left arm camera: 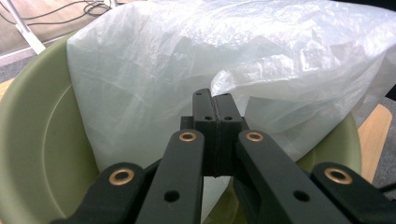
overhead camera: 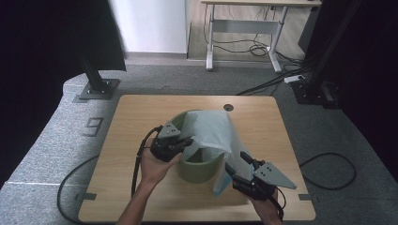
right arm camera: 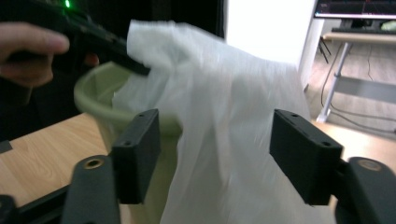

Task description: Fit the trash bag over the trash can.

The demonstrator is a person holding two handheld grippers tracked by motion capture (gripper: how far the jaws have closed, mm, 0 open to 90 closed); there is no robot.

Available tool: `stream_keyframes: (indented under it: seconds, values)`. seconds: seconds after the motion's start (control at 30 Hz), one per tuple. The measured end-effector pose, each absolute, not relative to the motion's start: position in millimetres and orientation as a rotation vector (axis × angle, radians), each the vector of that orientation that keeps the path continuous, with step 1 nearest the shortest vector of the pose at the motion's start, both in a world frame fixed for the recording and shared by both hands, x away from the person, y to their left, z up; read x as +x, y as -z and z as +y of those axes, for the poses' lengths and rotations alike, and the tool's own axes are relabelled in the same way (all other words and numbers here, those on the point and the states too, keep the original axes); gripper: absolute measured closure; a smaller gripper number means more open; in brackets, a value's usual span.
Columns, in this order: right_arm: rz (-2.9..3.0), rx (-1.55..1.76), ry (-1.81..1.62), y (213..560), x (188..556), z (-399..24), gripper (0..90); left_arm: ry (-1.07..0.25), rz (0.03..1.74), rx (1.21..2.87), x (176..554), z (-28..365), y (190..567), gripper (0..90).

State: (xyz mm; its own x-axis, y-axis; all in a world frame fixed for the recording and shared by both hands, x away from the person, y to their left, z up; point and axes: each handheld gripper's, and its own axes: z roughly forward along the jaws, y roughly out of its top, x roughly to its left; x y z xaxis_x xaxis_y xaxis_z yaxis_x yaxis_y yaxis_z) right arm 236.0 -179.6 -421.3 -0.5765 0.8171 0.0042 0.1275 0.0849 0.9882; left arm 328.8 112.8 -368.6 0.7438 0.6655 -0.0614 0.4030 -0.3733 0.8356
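**Plastic bag draped over a green bin, one gripper pinching, one spread**

A thin, translucent white plastic bag point(overhead camera: 213, 133) hung over a round pale-green plastic bin point(overhead camera: 197, 171) that stood near the middle of a light wooden table point(overhead camera: 131, 122). The bag covered the bin's right side and far rim, and its loose lower end trailed down the outside of the bin toward the table's near right.

The left gripper point(overhead camera: 180, 146) sat at the bin's near-left rim, held in the person's left hand point(overhead camera: 157, 166). In the left gripper view its two black jaws were pressed together, and the bag's film point(left arm camera: 224, 60) bunched right at their tips, with the bin's inner wall point(left arm camera: 42, 140) curving away below. The pinch appeared to catch a fold of the film, though the exact spot between the pads was hidden.

The right gripper point(overhead camera: 237, 168) was lower, on the near right side of the bin, beside the hanging end of the bag. In the right gripper view its jaws stood wide apart, with the bag's film point(right arm camera: 224, 140) hanging in the gap between them and touching neither pad as far as the blurred picture showed. The bin's rim point(right arm camera: 100, 109) lay behind the left jaw, and the left gripper point(right arm camera: 112, 46) was seen farther off at the top of the bag.
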Motion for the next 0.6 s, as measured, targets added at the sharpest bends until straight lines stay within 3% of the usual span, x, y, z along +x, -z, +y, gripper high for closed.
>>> stream_keyframes:
  seconds: [0.27, 0.4, 0.43, 0.5, 0.6]
  values:
    - [1.826, 1.004, -1.478, 461.1, 232.9, -164.8, 23.3, -0.350, 0.817, 1.998, 330.2, 117.9, 368.6, 89.9]
    - [1.840, 1.050, -1.412, 479.4, 245.4, -155.3, 25.7, -0.346, 0.826, 1.990, 331.4, 121.3, 369.6, 89.9]
    - [1.838, 1.069, -1.387, 483.0, 249.0, -154.4, 31.0, -0.346, 0.827, 1.991, 331.6, 121.9, 369.9, 89.9]
    - [1.800, 1.076, -1.400, 487.9, 253.5, -157.4, 61.7, -0.346, 0.832, 1.992, 331.8, 123.8, 370.9, 89.9]
    - [1.750, 1.031, -1.394, 484.7, 256.1, -165.1, 81.5, -0.349, 0.840, 1.992, 331.7, 127.1, 371.9, 89.9]
